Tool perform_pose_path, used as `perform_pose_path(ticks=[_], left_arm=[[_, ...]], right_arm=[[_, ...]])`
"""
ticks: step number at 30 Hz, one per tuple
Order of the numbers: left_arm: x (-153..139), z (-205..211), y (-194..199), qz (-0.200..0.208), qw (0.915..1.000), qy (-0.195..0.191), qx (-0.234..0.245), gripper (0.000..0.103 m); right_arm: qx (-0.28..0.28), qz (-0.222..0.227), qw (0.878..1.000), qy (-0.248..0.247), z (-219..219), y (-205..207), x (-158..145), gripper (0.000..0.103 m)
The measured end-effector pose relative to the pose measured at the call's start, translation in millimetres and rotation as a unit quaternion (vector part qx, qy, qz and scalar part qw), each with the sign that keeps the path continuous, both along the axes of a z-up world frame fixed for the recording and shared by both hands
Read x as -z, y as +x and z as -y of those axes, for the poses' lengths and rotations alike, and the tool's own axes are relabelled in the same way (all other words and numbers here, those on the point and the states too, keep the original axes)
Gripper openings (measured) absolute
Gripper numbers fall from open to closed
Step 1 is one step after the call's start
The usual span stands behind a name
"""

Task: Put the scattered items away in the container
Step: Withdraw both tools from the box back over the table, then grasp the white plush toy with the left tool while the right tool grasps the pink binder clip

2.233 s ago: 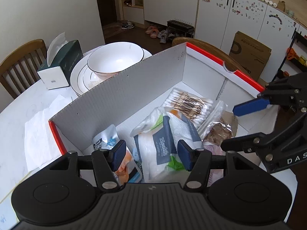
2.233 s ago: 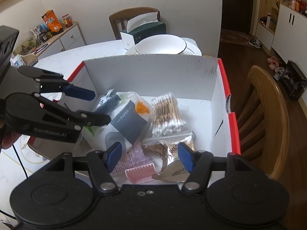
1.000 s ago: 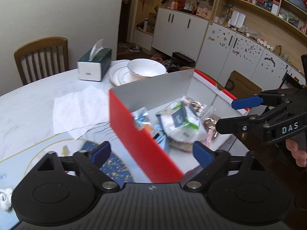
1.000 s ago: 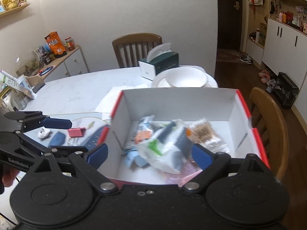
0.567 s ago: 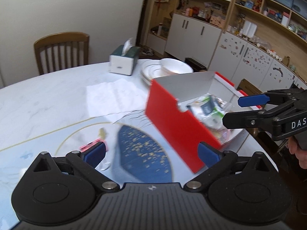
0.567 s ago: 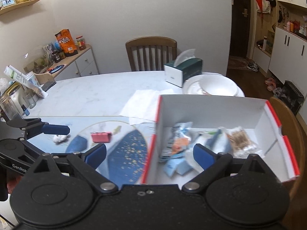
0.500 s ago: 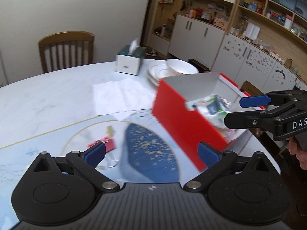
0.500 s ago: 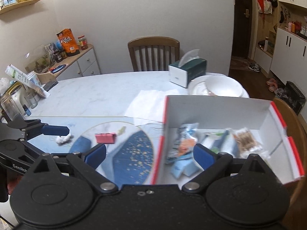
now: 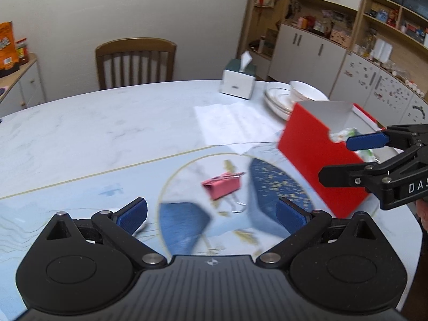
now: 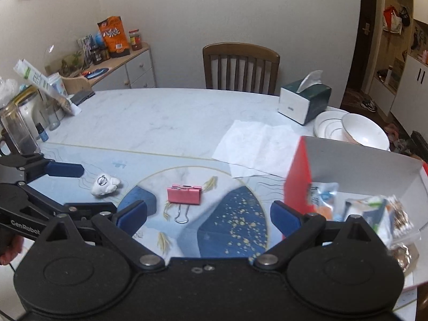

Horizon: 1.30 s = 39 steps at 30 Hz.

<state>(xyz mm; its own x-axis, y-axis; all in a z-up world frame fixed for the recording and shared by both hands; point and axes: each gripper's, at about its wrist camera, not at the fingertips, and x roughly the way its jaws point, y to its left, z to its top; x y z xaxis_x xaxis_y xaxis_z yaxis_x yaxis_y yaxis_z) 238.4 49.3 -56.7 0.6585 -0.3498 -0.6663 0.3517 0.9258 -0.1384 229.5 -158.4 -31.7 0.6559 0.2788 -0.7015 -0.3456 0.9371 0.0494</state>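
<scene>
A pink binder clip (image 10: 184,194) lies on the blue patterned placemat (image 10: 232,230), just ahead of my right gripper (image 10: 208,216), which is open and holds nothing. The binder clip (image 9: 222,187) also lies ahead of my left gripper (image 9: 211,214), open wide and empty. A small white lump with a metal ring (image 10: 104,184) rests left of the clip, near the left gripper (image 10: 80,188). The red box (image 10: 297,187) with white inner walls stands at the right and holds several packets. In the left wrist view the right gripper (image 9: 345,157) hovers in front of the red box (image 9: 315,157).
A white paper sheet (image 10: 259,144) lies behind the box. A tissue box (image 10: 305,101), stacked plates and a bowl (image 10: 363,131) stand at the far right. Glass jars (image 10: 16,125) crowd the table's left edge. A wooden chair (image 10: 240,67) stands behind the marble table (image 10: 160,115).
Both grippers swung left from over the red box to over the placemat and their jaws widened. The box now sits at the right and the binder clip has come into view.
</scene>
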Motion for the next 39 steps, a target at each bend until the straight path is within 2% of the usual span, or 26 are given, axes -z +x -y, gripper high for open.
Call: perform_pose_path(ticks=[11, 17, 22, 34, 39], left_arm=[[26.9, -40.9, 12.0, 0.000, 0.9986, 0.015, -0.050, 0.103], [44.8, -47.6, 19.1, -0.002, 0.9980, 0.038, -0.050, 0.103], [56.7, -53.2, 30.7, -0.005, 0.9968, 0.048, -0.064, 0.103], [74.7, -47.8, 44.0, 0.001, 0.9947, 0.087, -0.054, 0.103], [78.4, -49.9, 47.5, -0.001, 0.9951, 0.082, -0.056, 0.103]], right_arm=[[-0.011, 0.003, 1.000, -0.007, -36.0, 22.7, 24.9, 0.098], [-0.015, -0.014, 1.000, -0.001, -50.0, 37.0, 45.8, 0.098], [-0.012, -0.022, 1.000, -0.017, -60.6, 49.0, 61.7, 0.098], [0.008, -0.043, 0.999, -0.033, -68.0, 72.4, 89.6, 0.098], [0.015, -0.055, 0.998, -0.023, -67.4, 78.4, 97.4, 0.094]])
